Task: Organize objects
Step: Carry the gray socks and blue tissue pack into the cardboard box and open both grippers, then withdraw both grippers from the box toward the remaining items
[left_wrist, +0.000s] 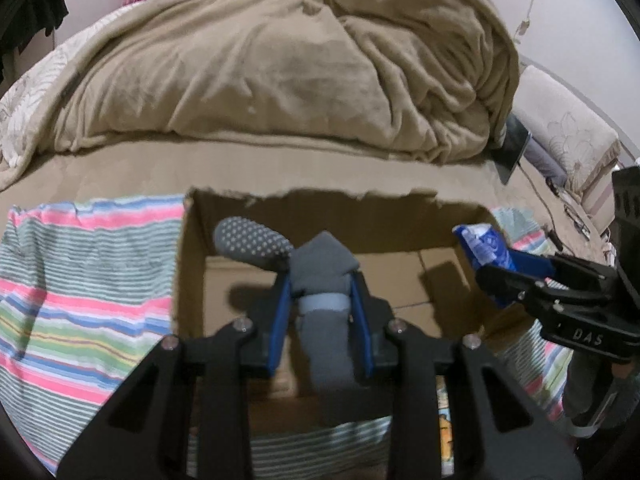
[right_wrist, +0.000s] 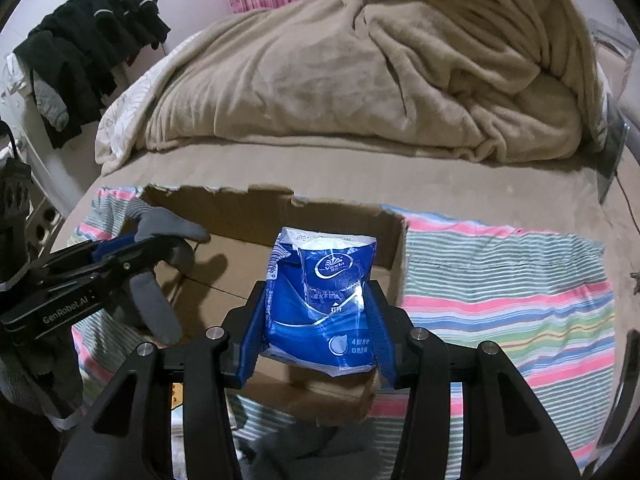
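An open cardboard box (left_wrist: 192,280) (right_wrist: 394,248) stands on a striped cloth on the bed. My left gripper (left_wrist: 322,284) is shut on a grey sock (left_wrist: 320,264) with a dotted sole and holds it over the box's inside; it also shows in the right wrist view (right_wrist: 160,236). My right gripper (right_wrist: 320,304) is shut on a blue tissue pack (right_wrist: 324,292) and holds it above the box's right half. It shows at the right in the left wrist view (left_wrist: 486,250), beside the left gripper.
A striped cloth (left_wrist: 80,288) (right_wrist: 512,288) lies under the box. A bunched beige blanket (left_wrist: 280,68) fills the bed behind. A tablet (left_wrist: 514,148) and cable lie at the right, by a pillow (left_wrist: 568,136). Dark clothes (right_wrist: 88,52) hang at the left.
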A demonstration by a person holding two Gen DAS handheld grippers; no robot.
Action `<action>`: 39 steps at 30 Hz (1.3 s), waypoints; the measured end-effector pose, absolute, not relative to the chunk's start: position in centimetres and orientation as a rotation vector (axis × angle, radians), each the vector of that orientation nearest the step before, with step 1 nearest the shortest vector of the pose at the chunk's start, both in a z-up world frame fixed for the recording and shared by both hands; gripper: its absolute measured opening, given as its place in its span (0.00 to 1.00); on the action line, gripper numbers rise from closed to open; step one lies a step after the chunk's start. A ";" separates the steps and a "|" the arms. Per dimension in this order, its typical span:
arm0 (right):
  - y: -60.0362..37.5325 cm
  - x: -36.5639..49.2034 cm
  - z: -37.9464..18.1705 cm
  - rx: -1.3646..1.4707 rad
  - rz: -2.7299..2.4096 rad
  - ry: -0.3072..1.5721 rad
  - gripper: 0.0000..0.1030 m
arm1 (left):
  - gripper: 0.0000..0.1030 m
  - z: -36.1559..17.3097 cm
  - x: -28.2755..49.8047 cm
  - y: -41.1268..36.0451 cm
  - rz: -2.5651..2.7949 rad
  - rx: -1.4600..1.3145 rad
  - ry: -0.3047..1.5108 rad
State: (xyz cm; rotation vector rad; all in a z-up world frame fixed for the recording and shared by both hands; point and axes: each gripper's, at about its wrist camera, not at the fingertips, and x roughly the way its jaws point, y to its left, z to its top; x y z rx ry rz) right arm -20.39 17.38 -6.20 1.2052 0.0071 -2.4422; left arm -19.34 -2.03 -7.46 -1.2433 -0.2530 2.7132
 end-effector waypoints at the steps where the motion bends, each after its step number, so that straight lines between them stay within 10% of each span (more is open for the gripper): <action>1: 17.3 -20.4 -6.3 1.206 -2.439 0.008 0.49 | 0.31 -7.7 -19.5 -2.0 2.709 -1.260 -0.253; 10: 17.1 -19.8 -5.8 1.173 -2.449 0.012 0.62 | 0.44 -6.9 -18.6 -2.0 2.732 -1.301 -0.245; 13: 17.3 -19.3 -4.9 1.149 -2.462 -0.005 0.74 | 0.73 -5.9 -17.6 -2.2 2.752 -1.279 -0.264; 39: 19.6 -10.8 -0.3 1.068 -2.518 -0.020 0.76 | 0.79 -1.0 -6.7 -1.9 2.803 -1.179 -0.276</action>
